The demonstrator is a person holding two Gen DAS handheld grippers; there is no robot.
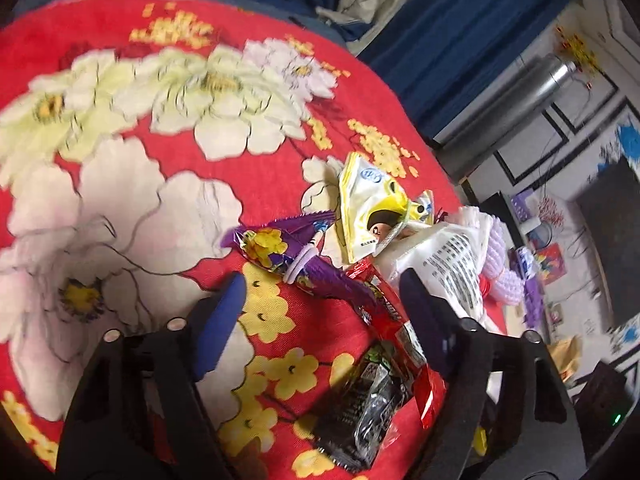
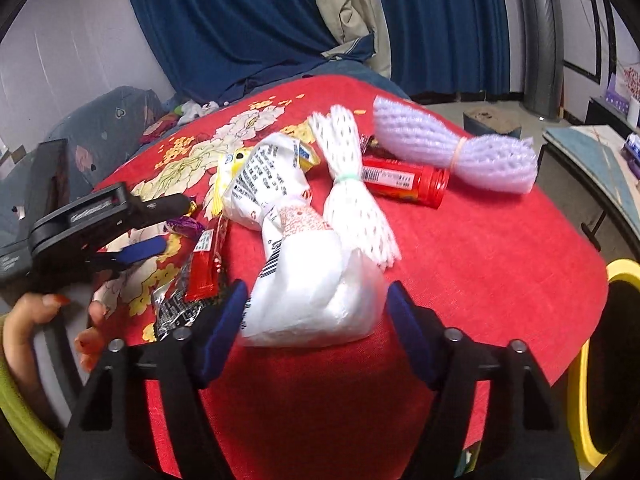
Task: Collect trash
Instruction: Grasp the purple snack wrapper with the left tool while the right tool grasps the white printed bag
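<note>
Right hand-held gripper [image 2: 314,308] brackets the white plastic bag [image 2: 312,280] at lower centre of the red floral desk [image 2: 500,240], jaws half-wide, pads apparently not yet pressing; left hand-held gripper [image 1: 320,292], likewise part-open, straddles the red wrapper [image 1: 384,312]. Pickup looks underway: each needs to close before lifting.
</note>
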